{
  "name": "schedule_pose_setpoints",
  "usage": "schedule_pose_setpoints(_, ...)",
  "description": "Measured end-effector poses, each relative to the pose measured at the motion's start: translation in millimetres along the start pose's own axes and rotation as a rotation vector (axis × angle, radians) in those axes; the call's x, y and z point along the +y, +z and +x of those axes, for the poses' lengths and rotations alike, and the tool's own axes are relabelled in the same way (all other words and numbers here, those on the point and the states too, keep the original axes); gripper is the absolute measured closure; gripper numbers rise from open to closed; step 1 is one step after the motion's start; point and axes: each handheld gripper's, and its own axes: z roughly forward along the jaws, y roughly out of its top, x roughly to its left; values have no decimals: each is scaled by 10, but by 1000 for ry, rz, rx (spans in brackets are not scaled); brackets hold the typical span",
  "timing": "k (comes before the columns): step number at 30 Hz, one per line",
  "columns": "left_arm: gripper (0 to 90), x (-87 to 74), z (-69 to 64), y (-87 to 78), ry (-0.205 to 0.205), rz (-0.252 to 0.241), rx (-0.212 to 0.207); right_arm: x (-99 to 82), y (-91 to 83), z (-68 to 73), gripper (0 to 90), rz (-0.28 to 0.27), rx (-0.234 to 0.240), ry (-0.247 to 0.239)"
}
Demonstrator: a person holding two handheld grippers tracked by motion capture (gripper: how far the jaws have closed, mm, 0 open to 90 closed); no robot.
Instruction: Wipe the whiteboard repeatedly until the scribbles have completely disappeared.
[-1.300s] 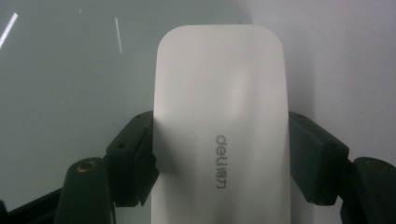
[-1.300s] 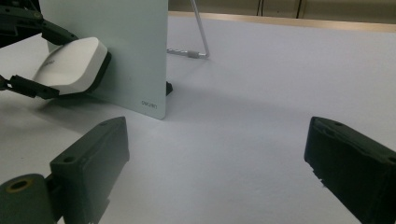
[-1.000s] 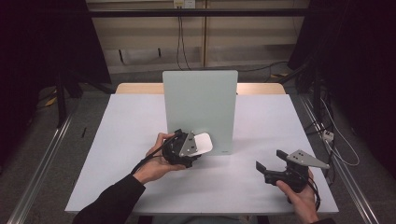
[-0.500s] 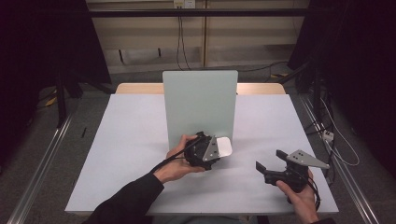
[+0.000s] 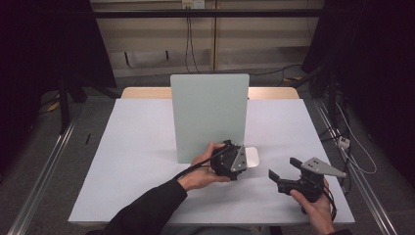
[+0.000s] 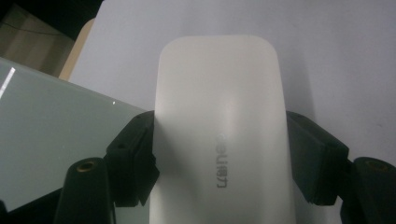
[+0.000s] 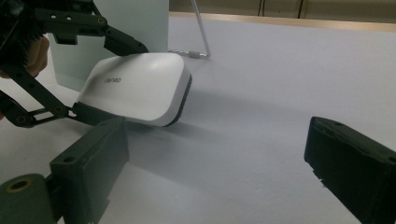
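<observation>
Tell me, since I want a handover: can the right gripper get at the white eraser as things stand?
Probably yes. The right gripper has its jaws open, with bare table between it and the eraser. The left gripper clamps the eraser's sides, but its near end looks free.

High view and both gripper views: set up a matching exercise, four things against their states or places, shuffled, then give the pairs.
Things:
1. left gripper
2. right gripper
3. white eraser
4. pale green board

States:
A. stands upright at the table's middle
B. jaws open, nothing between them
C. clamped by its two long sides
D. shut on the white eraser

Pairs: 1-D, 2-B, 3-C, 4-A
</observation>
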Motion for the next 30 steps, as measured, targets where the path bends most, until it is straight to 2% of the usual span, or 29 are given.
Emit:
schedule_pose_setpoints(3,311,-21,14,-32,1,8,0,-1,-2,-1,65,-1,0,0)
schedule_pose_setpoints(4,311,-47,63,-106,-20,0,25,-1,-2,-1,65,-1,-1,-1)
schedule_pose_setpoints(7,311,-78,111,-181,-40,-6,36,0,0,0,65,0,-2,-1)
schedule_pose_setpoints(8,311,-92,120,-217,-39,-1,48,0,0,1,65,1,-1,0)
schedule_pose_setpoints(9,311,-137,144,-291,-57,-8,68,1,0,2,65,1,-2,-1)
schedule_pose_setpoints(12,311,-198,162,-358,-77,-14,72,2,2,4,65,1,-3,-1)
schedule_pose_setpoints(17,310,-326,201,-492,-130,-29,41,5,8,6,65,1,-3,0)
schedule_pose_setpoints(18,310,-336,212,-521,-139,-42,39,5,8,6,65,1,-3,0)
schedule_pose_setpoints(19,310,-348,243,-582,-173,-67,24,5,9,7,65,2,-2,-1)
schedule_pose_setpoints(20,310,-348,243,-582,-173,-67,24,4,11,7,65,2,-1,1)
schedule_pose_setpoints(21,310,-350,268,-634,-201,-81,18,5,14,3,65,2,-2,2)
schedule_pose_setpoints(23,310,-358,298,-686,-229,-107,12,6,17,3,65,2,-2,5)
schedule_pose_setpoints(28,310,-390,324,-785,-268,-115,11,6,22,9,65,5,-5,8)
schedule_pose_setpoints(30,311,-398,332,-802,-267,-112,16,5,23,9,66,5,-6,6)
